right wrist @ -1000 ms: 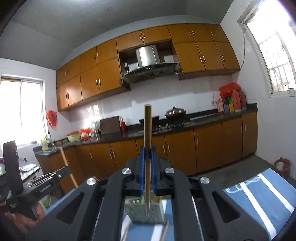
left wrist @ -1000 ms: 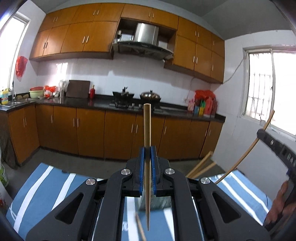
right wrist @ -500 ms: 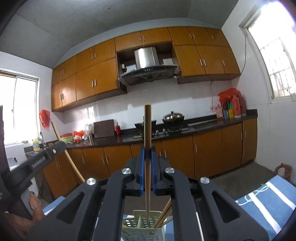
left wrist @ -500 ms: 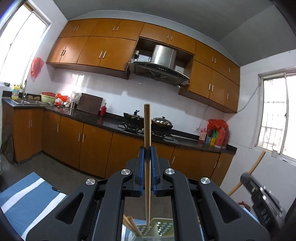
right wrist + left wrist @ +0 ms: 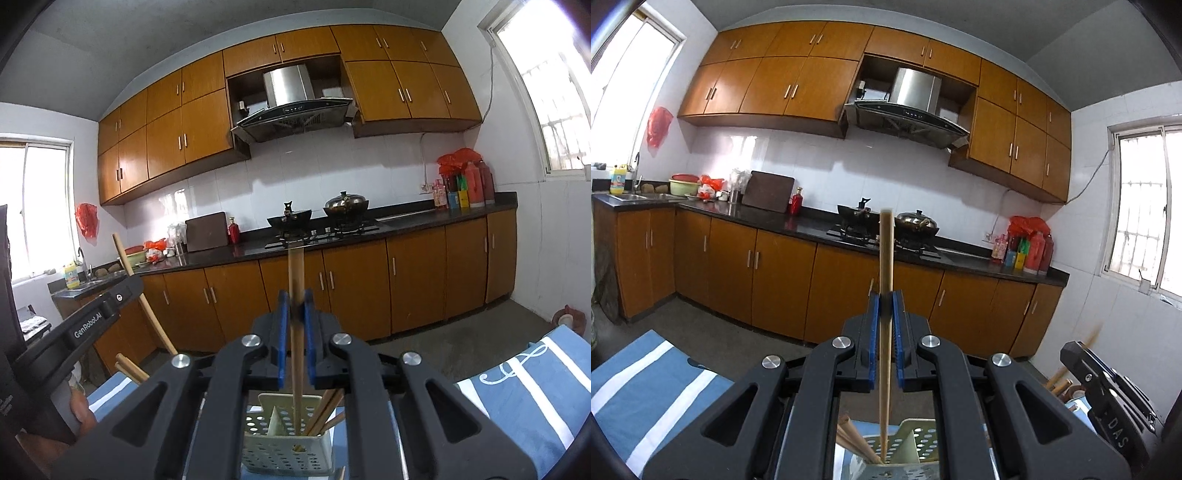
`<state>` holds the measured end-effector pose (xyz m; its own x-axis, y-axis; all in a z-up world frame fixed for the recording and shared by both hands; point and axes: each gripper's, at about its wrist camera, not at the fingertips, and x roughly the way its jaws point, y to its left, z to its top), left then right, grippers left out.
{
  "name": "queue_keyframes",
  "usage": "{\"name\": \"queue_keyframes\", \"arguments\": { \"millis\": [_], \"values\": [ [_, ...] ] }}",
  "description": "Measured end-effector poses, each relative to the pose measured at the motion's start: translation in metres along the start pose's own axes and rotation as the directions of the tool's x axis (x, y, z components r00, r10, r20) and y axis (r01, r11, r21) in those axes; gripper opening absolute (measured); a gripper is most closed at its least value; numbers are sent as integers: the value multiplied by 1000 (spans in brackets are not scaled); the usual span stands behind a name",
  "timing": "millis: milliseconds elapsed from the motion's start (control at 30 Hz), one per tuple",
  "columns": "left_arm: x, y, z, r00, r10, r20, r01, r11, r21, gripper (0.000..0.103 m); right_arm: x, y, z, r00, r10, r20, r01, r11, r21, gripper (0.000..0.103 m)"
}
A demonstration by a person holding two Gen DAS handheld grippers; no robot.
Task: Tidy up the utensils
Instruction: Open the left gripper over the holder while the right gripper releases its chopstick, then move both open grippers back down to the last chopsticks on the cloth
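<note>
Kitchen backdrop, wood cabinets; striped blue cloth [image 5: 524, 398] underfoot of the work. Perforated holder [image 5: 284, 439] sits on it, divided, some chopsticks leaning in its right compartment. Left gripper [image 5: 885, 306] pinches one chopstick [image 5: 885, 258] upright, tip just over the holder (vertical so it drops straight in). Right gripper [image 5: 295, 314] clamps another stick [image 5: 295, 280] likewise, its tip already inside the holder's right side; blur hides the exact contact.
</note>
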<state>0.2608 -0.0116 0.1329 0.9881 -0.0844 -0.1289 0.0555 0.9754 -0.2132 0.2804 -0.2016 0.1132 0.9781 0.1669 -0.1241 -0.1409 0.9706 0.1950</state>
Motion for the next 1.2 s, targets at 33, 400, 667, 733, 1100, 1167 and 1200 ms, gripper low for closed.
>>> {"name": "queue_keyframes", "arguments": {
  "millis": [33,400,667,733,1100,1167,1200],
  "values": [
    [-2,0,2,1000,1,-3,-1,1000,4,8,-3,0,1,1000,2,2,-2,1000,4,16],
    [-45,7,25,1000,-2,0,2,1000,1,8,-62,11,11,999,12,41,-11,1000,-26,20],
    [-93,40,-17,991,46,-122,-44,999,19,32,-104,-2,-51,992,-21,-121,17,999,-37,26],
    [-98,47,-38,982,65,-179,-59,998,36,32,-102,-9,-83,975,-35,-221,31,999,-22,26],
    [-91,64,-152,877,133,-462,-93,990,108,32,-84,-6,-218,798,-34,-602,66,997,30,26],
    [-92,66,-162,864,137,-485,-97,990,107,32,-82,-2,-227,783,-35,-621,62,998,22,26],
    [-92,67,-166,857,140,-496,-100,989,106,32,-81,-1,-229,779,-39,-625,61,998,14,26]
  ]
}}
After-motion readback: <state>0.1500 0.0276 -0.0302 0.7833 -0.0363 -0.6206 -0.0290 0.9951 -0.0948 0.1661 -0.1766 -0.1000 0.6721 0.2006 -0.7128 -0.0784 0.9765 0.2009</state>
